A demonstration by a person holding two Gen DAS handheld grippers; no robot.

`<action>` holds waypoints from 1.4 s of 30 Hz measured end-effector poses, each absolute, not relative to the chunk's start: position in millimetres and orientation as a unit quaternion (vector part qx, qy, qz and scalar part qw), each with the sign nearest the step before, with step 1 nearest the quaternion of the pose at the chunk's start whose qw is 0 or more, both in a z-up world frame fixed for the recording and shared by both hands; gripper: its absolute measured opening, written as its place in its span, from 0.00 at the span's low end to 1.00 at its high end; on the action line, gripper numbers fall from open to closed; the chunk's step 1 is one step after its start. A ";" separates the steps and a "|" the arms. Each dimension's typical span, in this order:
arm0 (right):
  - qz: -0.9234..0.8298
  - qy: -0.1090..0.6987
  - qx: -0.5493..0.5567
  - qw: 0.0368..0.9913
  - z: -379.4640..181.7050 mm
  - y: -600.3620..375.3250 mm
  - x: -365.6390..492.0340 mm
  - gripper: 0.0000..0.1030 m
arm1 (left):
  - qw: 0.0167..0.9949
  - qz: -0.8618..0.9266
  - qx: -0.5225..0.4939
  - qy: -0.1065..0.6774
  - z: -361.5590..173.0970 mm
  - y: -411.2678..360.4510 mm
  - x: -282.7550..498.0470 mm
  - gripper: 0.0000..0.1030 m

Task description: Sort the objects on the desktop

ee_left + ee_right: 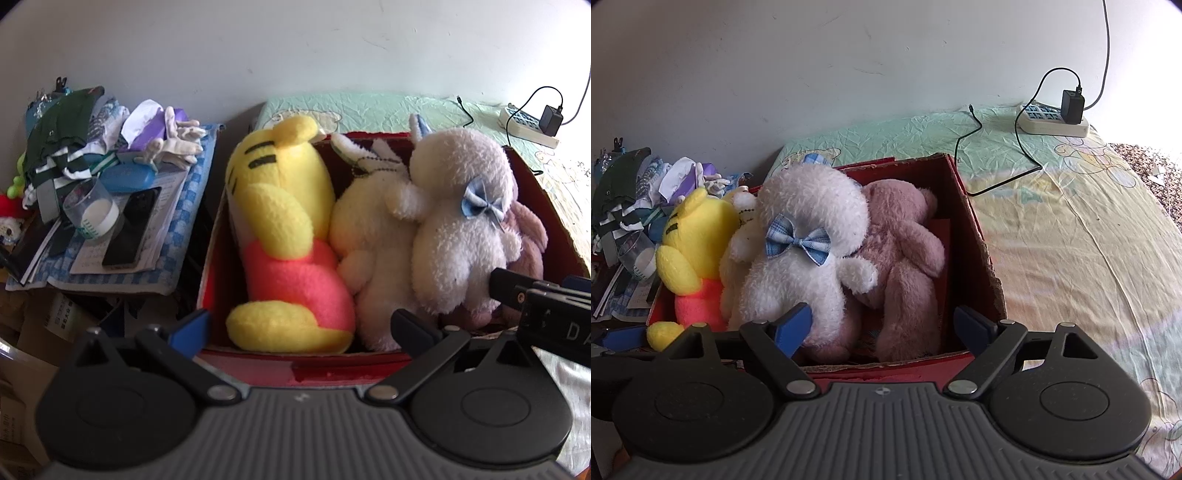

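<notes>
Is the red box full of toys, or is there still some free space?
Nearly full: four plush toys crowd the red box; only a narrow gap shows beside the pink bear.

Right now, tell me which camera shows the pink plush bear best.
The right wrist view. There the pink plush bear lies almost fully exposed in the red box, to the right of the white plush with the blue bow. The left wrist view shows only a sliver of it behind that white plush.

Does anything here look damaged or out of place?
Yes. The red cardboard box has a torn, frayed right rim. The plush toys are crammed in: the white plush lies on the pink bear. Both grippers are open and empty.
</notes>
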State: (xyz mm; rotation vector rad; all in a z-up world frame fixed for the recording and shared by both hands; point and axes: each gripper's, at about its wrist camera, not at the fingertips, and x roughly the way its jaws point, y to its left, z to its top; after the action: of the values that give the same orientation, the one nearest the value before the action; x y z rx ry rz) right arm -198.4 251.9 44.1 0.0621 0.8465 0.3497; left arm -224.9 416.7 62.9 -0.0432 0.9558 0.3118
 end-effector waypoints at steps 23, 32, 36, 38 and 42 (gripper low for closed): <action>0.188 0.388 0.039 0.901 39.9 244.7 -201.2 0.84 | 0.879 0.135 0.014 0.458 58.8 411.2 -217.7 1.00; 0.188 0.373 0.038 0.908 38.1 243.4 -204.9 0.84 | 0.885 0.124 0.022 0.448 56.3 410.7 -218.8 1.00; 0.188 0.366 0.037 0.911 37.4 243.7 -206.8 0.85 | 0.887 0.120 0.025 0.445 56.1 410.2 -219.5 1.00; 0.189 0.363 0.037 0.912 37.1 243.3 -207.0 0.85 | 0.889 0.119 0.029 0.442 55.9 409.1 -220.1 0.99; 0.191 0.357 0.037 0.913 36.7 242.8 -208.6 0.85 | 0.893 0.118 0.030 0.434 55.4 408.8 -222.1 0.99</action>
State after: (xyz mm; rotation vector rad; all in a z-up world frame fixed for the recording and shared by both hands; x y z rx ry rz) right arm -208.6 242.8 36.7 0.0760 0.7361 0.3937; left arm -222.1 408.8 55.4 0.0622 0.9012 0.2439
